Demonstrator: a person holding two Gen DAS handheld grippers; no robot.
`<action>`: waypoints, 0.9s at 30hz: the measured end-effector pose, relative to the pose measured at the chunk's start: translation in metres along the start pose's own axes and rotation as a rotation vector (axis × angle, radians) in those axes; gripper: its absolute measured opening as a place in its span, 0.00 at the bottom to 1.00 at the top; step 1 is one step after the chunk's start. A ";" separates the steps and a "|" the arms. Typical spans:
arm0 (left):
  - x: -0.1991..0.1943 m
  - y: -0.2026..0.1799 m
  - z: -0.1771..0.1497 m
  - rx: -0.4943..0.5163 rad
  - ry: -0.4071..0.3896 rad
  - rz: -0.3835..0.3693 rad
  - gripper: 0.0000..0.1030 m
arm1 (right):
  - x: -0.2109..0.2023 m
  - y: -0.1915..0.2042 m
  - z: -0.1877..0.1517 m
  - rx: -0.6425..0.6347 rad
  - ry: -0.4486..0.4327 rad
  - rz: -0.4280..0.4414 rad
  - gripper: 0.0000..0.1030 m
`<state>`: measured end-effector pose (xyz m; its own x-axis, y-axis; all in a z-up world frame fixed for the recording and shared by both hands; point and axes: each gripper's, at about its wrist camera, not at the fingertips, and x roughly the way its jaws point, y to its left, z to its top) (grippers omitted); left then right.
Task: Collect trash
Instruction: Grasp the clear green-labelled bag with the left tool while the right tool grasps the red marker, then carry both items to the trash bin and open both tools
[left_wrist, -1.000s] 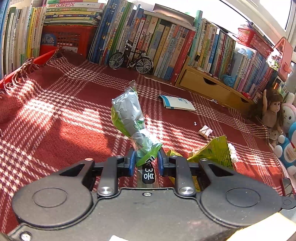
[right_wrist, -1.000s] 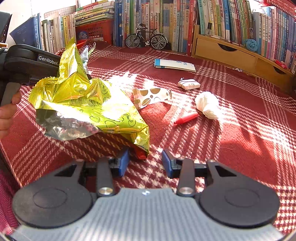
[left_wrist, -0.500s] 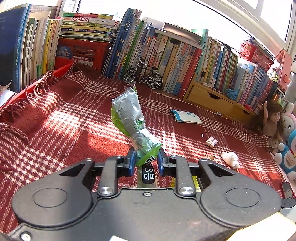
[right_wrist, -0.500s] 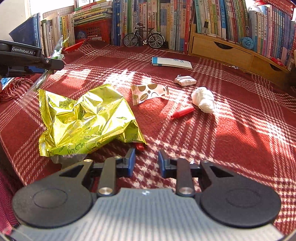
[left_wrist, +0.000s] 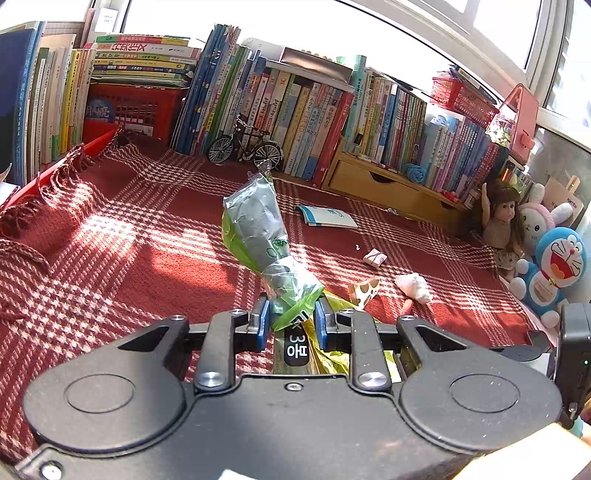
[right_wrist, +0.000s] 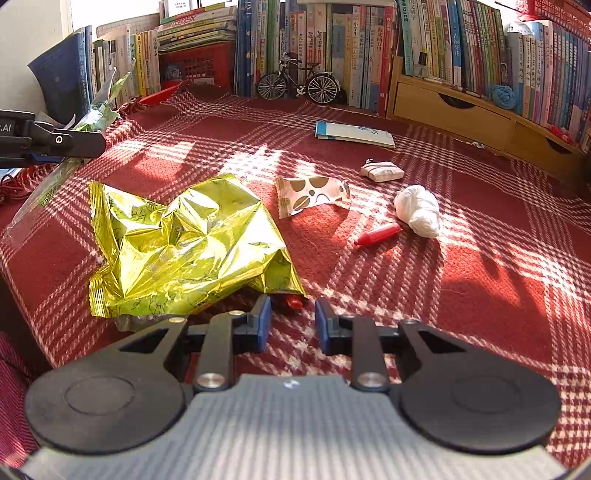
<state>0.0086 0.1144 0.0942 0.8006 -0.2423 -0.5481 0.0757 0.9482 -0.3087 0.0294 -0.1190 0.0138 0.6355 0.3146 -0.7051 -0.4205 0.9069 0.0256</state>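
Observation:
My left gripper (left_wrist: 290, 321) is shut on the lower end of a silver-and-green snack wrapper (left_wrist: 258, 229), which stands up from the jaws above the red checked cloth (left_wrist: 110, 266). In the right wrist view the same wrapper (right_wrist: 99, 110) and left gripper (right_wrist: 55, 142) hover at the far left. My right gripper (right_wrist: 291, 323) is open and holds nothing. A crumpled yellow foil bag (right_wrist: 177, 243) lies flat just ahead and left of it, with a small red piece (right_wrist: 293, 302) under the bag's near corner. Beyond lie a spotted wrapper (right_wrist: 314, 192), a folded paper packet (right_wrist: 382, 171), a white tissue wad (right_wrist: 419, 210) and a red tube (right_wrist: 378, 234).
A thin booklet (right_wrist: 354, 134) lies farther back on the cloth. Rows of books (left_wrist: 303, 110), a model bicycle (left_wrist: 245, 149) and a wooden drawer unit (left_wrist: 384, 188) line the back. A doll (left_wrist: 500, 218) and plush toys (left_wrist: 554, 269) stand at the right edge.
The yellow foil bag went from raised and bunched to lying flat on the cloth. My right gripper's fingers drew closer together. The left gripper carried its wrapper off to the left.

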 end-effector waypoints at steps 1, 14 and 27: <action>-0.002 -0.001 -0.001 0.005 0.002 -0.007 0.22 | 0.004 0.002 0.003 0.002 -0.001 0.005 0.32; -0.008 -0.007 -0.018 0.016 0.034 -0.045 0.22 | -0.001 -0.004 0.001 0.052 0.000 -0.033 0.14; -0.041 -0.029 -0.052 0.044 0.070 -0.105 0.22 | -0.076 -0.008 -0.026 0.090 -0.068 0.032 0.14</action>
<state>-0.0577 0.0867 0.0854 0.7434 -0.3530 -0.5681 0.1842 0.9246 -0.3335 -0.0322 -0.1569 0.0488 0.6667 0.3594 -0.6530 -0.3832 0.9167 0.1133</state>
